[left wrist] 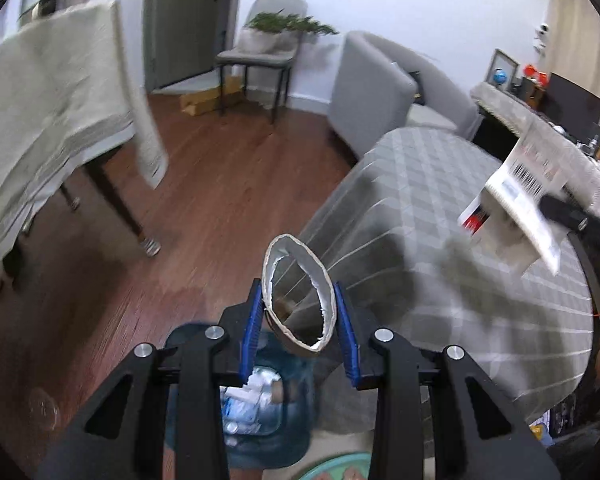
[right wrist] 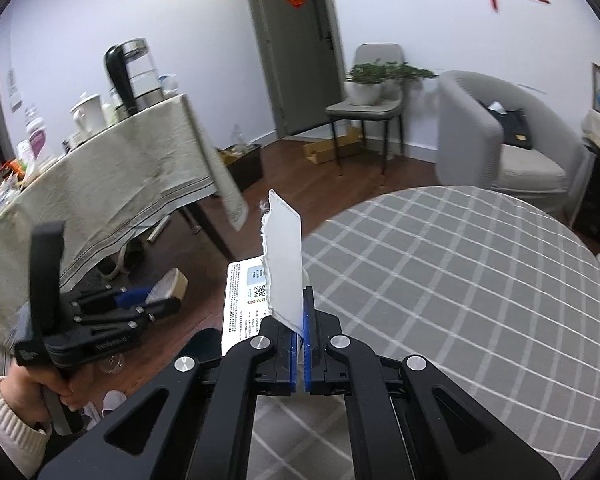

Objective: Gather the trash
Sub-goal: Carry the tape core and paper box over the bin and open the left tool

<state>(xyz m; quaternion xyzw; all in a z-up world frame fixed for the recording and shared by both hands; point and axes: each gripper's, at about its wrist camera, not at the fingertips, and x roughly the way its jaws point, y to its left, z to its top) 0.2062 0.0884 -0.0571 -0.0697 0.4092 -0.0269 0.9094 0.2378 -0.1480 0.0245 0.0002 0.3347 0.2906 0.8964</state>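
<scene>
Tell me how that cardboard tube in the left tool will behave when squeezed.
The cardboard tube probably crushes easily: its open end already looks squashed oval between the left tool pads. It seems light, being hollow. Released onto a surface, it may roll unevenly.

A cardboard tube (left wrist: 298, 294) is sitting between the left gripper's (left wrist: 299, 312) fingers (left wrist: 250, 328), the bin (left wrist: 256, 396) lying below them and the checked table (left wrist: 440, 208) lying ahead, to their right.

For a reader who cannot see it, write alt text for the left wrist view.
The left gripper is shut on a squashed cardboard tube, above a blue trash bin that holds crumpled plastic. At right, the right gripper holds torn packaging over a checked tablecloth.
</scene>
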